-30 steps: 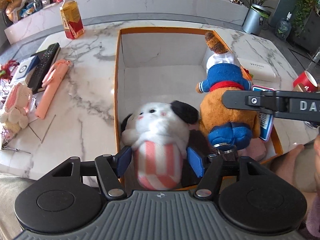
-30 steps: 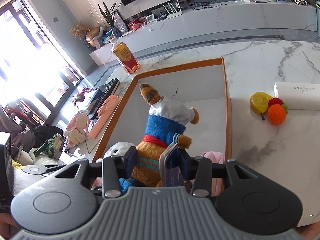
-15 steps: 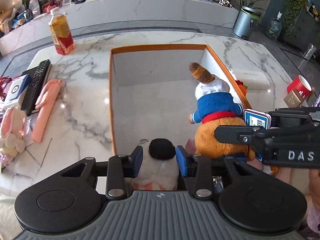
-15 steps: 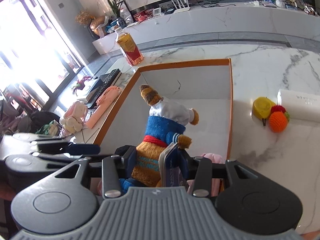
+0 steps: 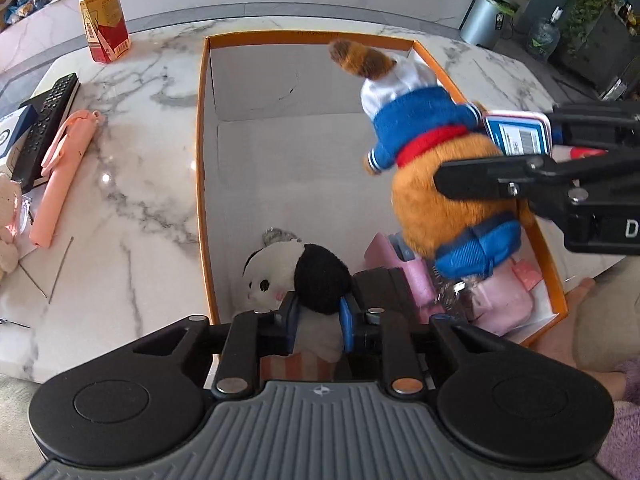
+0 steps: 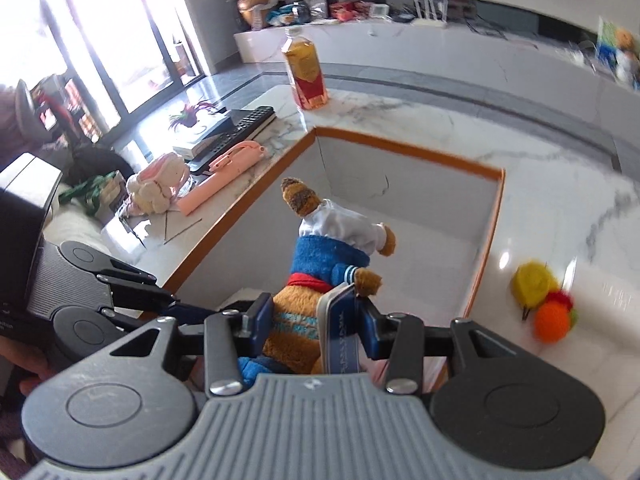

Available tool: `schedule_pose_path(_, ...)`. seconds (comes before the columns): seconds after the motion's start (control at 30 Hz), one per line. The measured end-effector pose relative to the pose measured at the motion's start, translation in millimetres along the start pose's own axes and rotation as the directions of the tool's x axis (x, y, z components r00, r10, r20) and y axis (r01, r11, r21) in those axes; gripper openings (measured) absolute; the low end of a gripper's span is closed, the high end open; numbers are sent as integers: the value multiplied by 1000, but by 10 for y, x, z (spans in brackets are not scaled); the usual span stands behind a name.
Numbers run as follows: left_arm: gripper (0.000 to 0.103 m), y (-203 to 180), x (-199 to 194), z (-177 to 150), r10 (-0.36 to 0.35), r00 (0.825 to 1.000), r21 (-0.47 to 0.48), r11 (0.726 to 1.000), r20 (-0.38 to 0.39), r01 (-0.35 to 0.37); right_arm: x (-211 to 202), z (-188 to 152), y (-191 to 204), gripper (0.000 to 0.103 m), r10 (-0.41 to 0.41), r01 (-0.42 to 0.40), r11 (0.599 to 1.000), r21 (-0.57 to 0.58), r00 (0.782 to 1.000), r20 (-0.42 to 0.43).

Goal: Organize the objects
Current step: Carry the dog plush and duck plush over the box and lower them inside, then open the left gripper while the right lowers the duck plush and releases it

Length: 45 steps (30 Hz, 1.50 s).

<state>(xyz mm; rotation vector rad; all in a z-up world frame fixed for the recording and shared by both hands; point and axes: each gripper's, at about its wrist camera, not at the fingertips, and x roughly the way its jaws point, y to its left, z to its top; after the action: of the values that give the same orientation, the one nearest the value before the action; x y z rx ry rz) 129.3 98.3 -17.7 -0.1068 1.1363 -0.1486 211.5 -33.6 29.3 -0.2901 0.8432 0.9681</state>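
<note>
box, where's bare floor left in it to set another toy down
The box floor is bare across its far half and down the left wall, beyond the panda plush. The near right corner is crowded: the orange plush above pink items.

The left gripper (image 5: 318, 322) is clamped tight on the white plush toy with black ears (image 5: 298, 280), blue pads squeezing its body at the near end of the orange-edged box (image 5: 202, 160). To the right, the right gripper (image 5: 532, 148) grips the brown plush dog in a blue sweater (image 5: 436, 168) together with a blue card (image 5: 518, 138), the dog above a pink item (image 5: 500, 300) lying in the box's near right corner. On the marble table (image 5: 132, 208) to the left lie a peach-coloured stick (image 5: 60, 176) and a black remote (image 5: 46, 128), with a bottle of amber drink (image 5: 104, 20) standing farther off.
</note>
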Motion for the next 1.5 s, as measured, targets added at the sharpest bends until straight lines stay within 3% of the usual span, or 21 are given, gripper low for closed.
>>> schedule_pose_path(0.1, 28, 70, -113, 51, -53, 998, -25, 998, 42, 54, 22, 132, 65, 46, -18, 19, 990, -140, 1000, 7)
schedule_pose_path(0.33, 28, 337, -464, 309, -35, 973, -91, 994, 227, 57, 348, 283, 182, 46, -44, 16, 895, -446, 998, -53)
schedule_pose_path(0.47, 34, 477, -483, 424, -16, 963, -128, 990, 268, 52, 557, 269, 244, 46, -86, 13, 765, -643, 993, -81)
schedule_pose_path(0.6, 35, 574, -357, 473, -19, 966, -153, 986, 257, 60, 734, 201, 266, 46, -105, -60, 614, -787, 982, -156)
schedule_pose_path(0.77, 42, 655, -220, 459, -31, 970, -185, 980, 243, 78, 897, 205, 216, 46, -68, -190, 532, -825, 962, -265)
schedule_pose_path(0.9, 43, 719, -149, 436, -36, 973, -205, 975, 227, 84, 1000, 142, 211, 47, -83, -280, 406, -870, 937, -341)
schedule_pose_path(1.03, 43, 760, -112, 417, -44, 975, -217, 972, 218, 93, 1065, 99, 210, 47, -80, -358, 328, -874, 912, -403)
schedule_pose_path(1.13, 43, 763, -95, 416, -54, 975, -218, 971, 215, 102, 1125, 102, 211, 47, -97, -380, 308, -872, 900, -426)
schedule_pose_path(1.23, 43, 751, -81, 416, -61, 975, -215, 971, 214, 108, 1146, 26, 239, 48, -106, -405, 246, -881, 892, -440)
schedule_pose_path(1.33, 43, 739, -80, 412, -67, 975, -214, 970, 213, 113, 1177, -11, 256, 49, -117, -427, 231, -874, 880, -460)
schedule_pose_path(1.4, 43, 734, -76, 406, -69, 975, -213, 970, 210, 114, 1149, -35, 260, 49, -108, -433, 200, -879, 882, -459)
schedule_pose_path(1.5, 43, 726, -90, 392, -68, 975, -213, 970, 211, 114, 1129, -27, 273, 49, -110, -425, 211, -880, 884, -453)
